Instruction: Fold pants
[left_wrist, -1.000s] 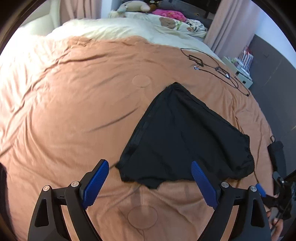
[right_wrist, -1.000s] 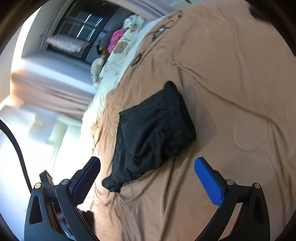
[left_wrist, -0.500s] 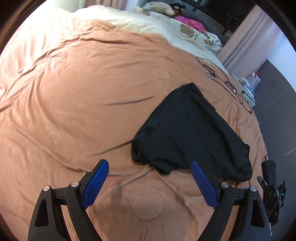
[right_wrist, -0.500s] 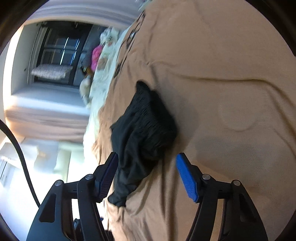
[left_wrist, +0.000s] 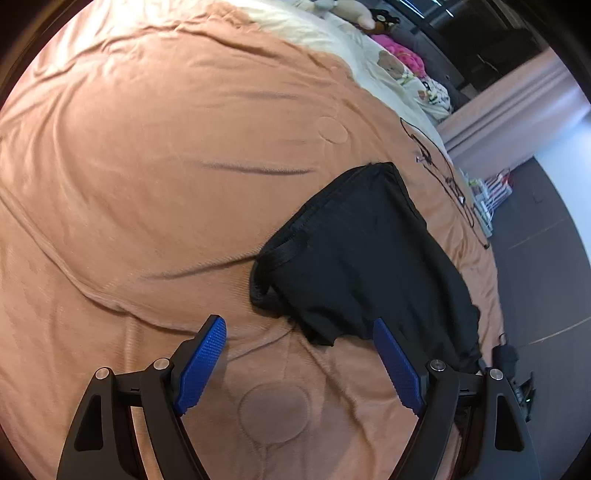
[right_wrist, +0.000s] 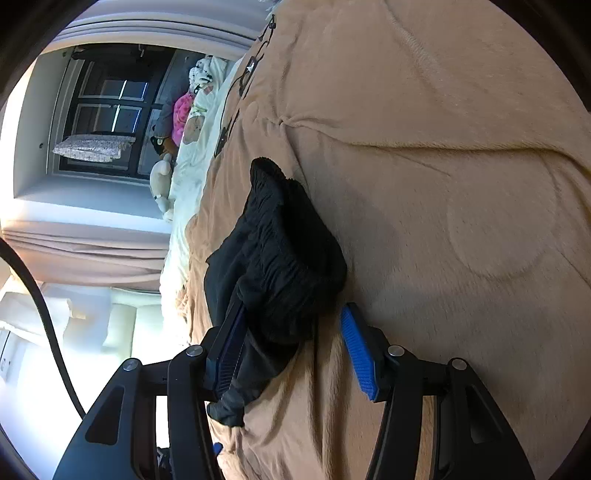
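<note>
Left wrist view shows your left hand-held gripper (left_wrist: 299, 354) wide open and empty, just short of the black pants' (left_wrist: 369, 258) near edge on the bed (left_wrist: 147, 166). Your right hand-held gripper (right_wrist: 291, 332) is partly open, straddling the bunched waistband, not yet clamped. Pants look roughly doubled but rumpled; smoothing and a final fold remain

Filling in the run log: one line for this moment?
step: reach for pants | left gripper: open, short of hem | right gripper: open, straddling waistband | on blanket
</note>
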